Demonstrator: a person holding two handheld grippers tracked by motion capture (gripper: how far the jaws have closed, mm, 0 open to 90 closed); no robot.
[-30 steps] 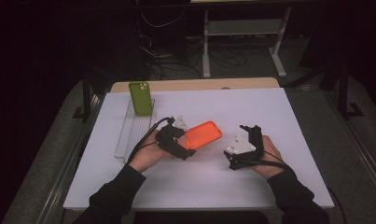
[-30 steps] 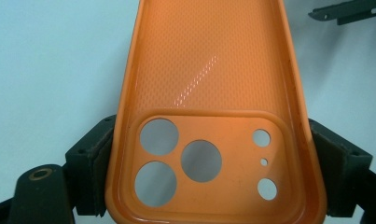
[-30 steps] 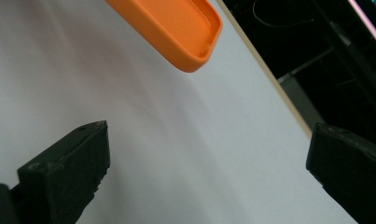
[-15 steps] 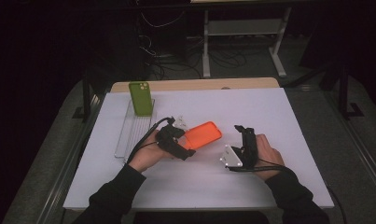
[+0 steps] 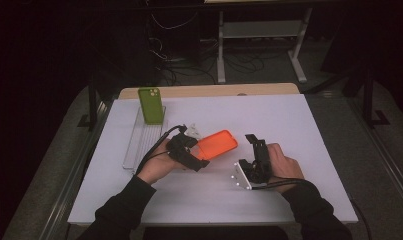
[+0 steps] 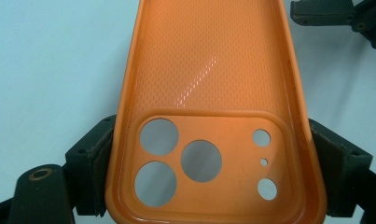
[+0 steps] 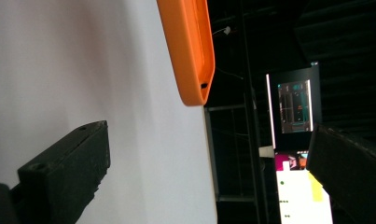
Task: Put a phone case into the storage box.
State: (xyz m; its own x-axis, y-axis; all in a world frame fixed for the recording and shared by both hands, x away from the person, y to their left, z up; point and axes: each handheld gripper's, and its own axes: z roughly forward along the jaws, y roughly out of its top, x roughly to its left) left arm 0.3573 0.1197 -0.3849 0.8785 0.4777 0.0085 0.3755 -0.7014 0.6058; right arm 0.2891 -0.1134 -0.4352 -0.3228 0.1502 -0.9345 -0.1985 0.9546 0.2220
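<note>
- The table [image 5: 289, 130] fills the middle of the high view under a smooth, matte white sheet; a strip of bare wood shows along its far edge.
- A clear ribbed tray [image 5: 139, 145] at centre left bears a green phone case [image 5: 151, 105] standing upright.
- The orange phone case [image 5: 216, 144] at centre is glossy and rubbery with a dimpled inside and round camera holes; its near end is cut off in the left gripper view.
- The left gripper [image 5: 198, 162] is clamped on the orange case's two long edges.
- The right gripper [image 5: 255, 140], at lower centre right, has its jaws wide apart with nothing between them.

A green phone case [image 5: 151, 104] stood upright at the far end of a clear ribbed tray [image 5: 137, 145] on the left of the white table [image 5: 299, 130], with a metal stand [image 5: 261, 35] and cables [image 5: 179, 60] beyond.
</note>
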